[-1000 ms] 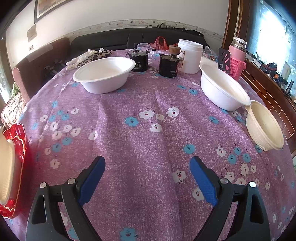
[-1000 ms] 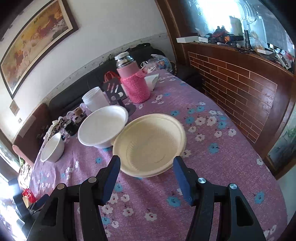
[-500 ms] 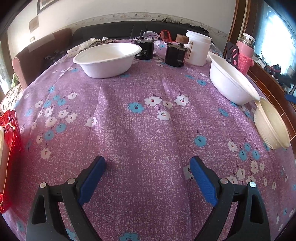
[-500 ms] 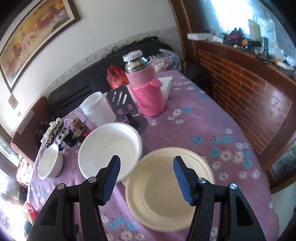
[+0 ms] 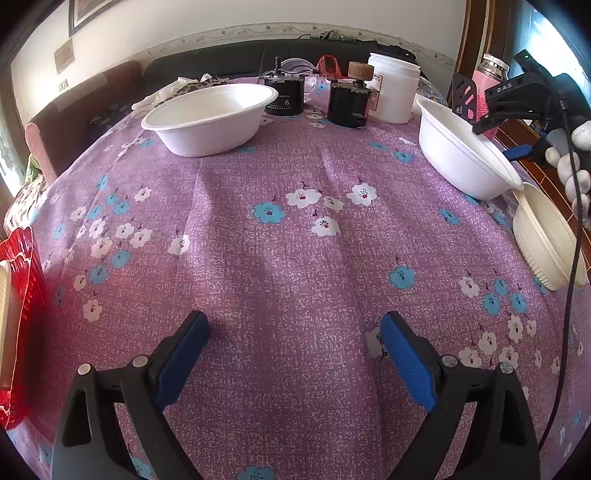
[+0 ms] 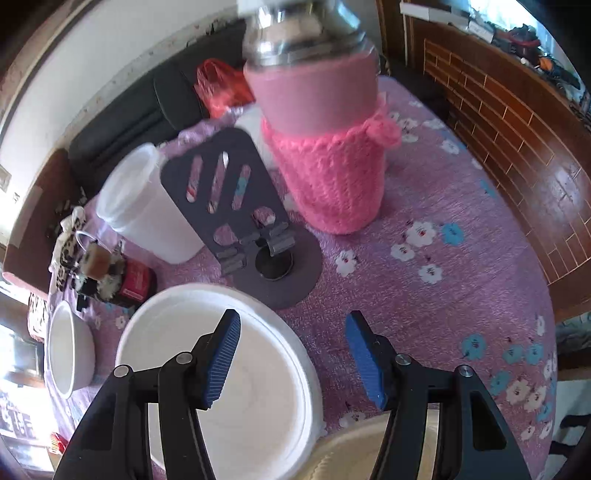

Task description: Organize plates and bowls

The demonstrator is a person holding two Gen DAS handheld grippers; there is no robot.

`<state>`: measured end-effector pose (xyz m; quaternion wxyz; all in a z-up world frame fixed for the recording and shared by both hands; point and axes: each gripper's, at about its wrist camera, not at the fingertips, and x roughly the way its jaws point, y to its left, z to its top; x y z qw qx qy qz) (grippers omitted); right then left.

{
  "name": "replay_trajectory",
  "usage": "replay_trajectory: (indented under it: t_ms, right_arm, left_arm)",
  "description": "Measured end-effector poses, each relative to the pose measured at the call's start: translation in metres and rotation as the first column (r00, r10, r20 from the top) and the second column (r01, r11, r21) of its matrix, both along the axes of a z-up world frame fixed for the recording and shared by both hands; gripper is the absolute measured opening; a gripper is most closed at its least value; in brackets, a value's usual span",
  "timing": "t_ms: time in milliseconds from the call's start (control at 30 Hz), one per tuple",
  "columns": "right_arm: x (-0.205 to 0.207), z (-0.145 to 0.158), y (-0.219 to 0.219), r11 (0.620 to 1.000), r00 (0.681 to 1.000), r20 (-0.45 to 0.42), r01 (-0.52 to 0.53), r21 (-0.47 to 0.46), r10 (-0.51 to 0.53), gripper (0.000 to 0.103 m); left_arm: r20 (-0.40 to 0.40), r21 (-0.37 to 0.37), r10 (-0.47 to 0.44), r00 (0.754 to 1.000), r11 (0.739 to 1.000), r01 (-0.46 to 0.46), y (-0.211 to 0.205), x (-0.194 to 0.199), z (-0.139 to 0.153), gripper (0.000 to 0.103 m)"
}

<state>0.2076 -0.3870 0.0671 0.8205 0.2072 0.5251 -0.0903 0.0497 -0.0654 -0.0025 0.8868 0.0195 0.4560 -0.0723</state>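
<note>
Two jars [image 5: 354, 98] and flask [image 6: 325, 147] crowd bowls [image 6: 221, 380].

Bare tablecloth [image 5: 295, 258] mid-table; white bowls [image 5: 210, 118] along its edges.

A home living room: a dark sofa [image 5: 221, 62], framed picture [image 5: 88, 14] and flowered tablecloth [image 5: 295, 258].

Red plate [image 5: 14, 325] cut by left edge; flask [image 6: 314, 92] top motion-blurred.
</note>
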Motion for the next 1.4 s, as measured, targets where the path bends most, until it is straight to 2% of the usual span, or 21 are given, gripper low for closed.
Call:
replay_trajectory:
  t_ms: [100,133,167,233,300,367,467,633,700,733,800,900,1000,1100,1233,1400]
  right_arm:
    - [0.002,-0.01,0.01,0.999,0.999,-0.021,-0.03,0.011,0.03,0.062]
    - [0.003,-0.012,0.016,0.998,0.998,-0.021,-0.056,0.008,0.056,0.053]
    - [0.004,-0.013,0.024,0.997,0.996,-0.03,-0.081,-0.019,0.081,0.048]
    - [0.001,-0.014,0.043,0.985,0.989,-0.064,-0.137,-0.101,0.131,0.029]
    - [-0.006,-0.012,0.057,0.979,0.982,-0.074,-0.182,-0.096,0.176,0.017]
    - [-0.016,-0.011,0.069,0.972,0.973,-0.074,-0.222,-0.072,0.217,0.012]
    - [-0.036,-0.011,0.092,0.954,0.954,-0.086,-0.293,-0.061,0.287,0.012]
    - [-0.068,-0.013,0.117,0.934,0.929,-0.093,-0.356,0.036,0.357,0.014]
    - [-0.077,-0.017,0.121,0.925,0.922,-0.093,-0.366,0.102,0.376,0.015]
    - [-0.08,-0.018,0.127,0.922,0.919,-0.094,-0.371,0.112,0.382,0.015]
    - [-0.093,-0.015,0.133,0.927,0.924,-0.082,-0.368,0.074,0.373,0.015]
    - [-0.112,-0.005,0.144,0.942,0.942,-0.032,-0.335,-0.024,0.334,0.021]
    - [-0.129,0.006,0.15,0.954,0.953,0.069,-0.29,-0.077,0.295,0.025]
    - [-0.145,0.009,0.157,0.972,0.959,0.165,-0.223,-0.076,0.232,0.033]
    - [-0.155,0.003,0.163,0.986,0.949,0.269,-0.147,-0.077,0.162,0.042]
    - [-0.15,-0.009,0.162,0.993,0.941,0.319,-0.099,-0.058,0.113,0.042]
  left_arm:
    - [0.0,-0.009,0.001,1.0,1.0,-0.001,0.001,0.0,0.0,0.094]
    - [0.0,-0.018,0.002,1.0,1.0,-0.002,0.003,0.0,0.0,0.094]
    - [0.001,-0.034,0.006,1.0,0.999,-0.006,0.005,0.0,0.001,0.094]
    - [0.014,-0.067,0.021,1.0,0.998,-0.02,0.011,-0.001,0.004,0.094]
    - [0.039,-0.106,0.054,0.998,0.993,-0.05,0.021,-0.001,0.01,0.093]
    - [0.057,-0.152,0.098,0.994,0.984,-0.088,0.032,-0.001,0.015,0.093]
    - [0.061,-0.201,0.152,0.986,0.97,-0.137,0.048,0.001,0.019,0.093]
    - [0.028,-0.232,0.184,0.982,0.957,-0.173,0.061,0.006,0.018,0.093]
    - [0.022,-0.235,0.189,0.982,0.956,-0.178,0.063,0.007,0.019,0.093]
    - [0.02,-0.248,0.187,0.982,0.953,-0.176,0.065,0.007,0.02,0.093]
    - [0.036,-0.266,0.191,0.981,0.948,-0.174,0.067,0.005,0.024,0.093]
    - [0.049,-0.277,0.173,0.984,0.949,-0.153,0.066,0.004,0.023,0.093]
    - [0.041,-0.275,0.147,0.988,0.952,-0.13,0.066,0.007,0.025,0.093]
    - [0.022,-0.287,0.155,0.988,0.947,-0.142,0.072,0.01,0.035,0.089]
    - [-0.006,-0.267,0.149,0.989,0.953,-0.145,0.074,0.024,0.05,0.089]
    - [-0.01,-0.169,0.125,0.992,0.978,-0.125,0.059,0.045,0.06,0.089]
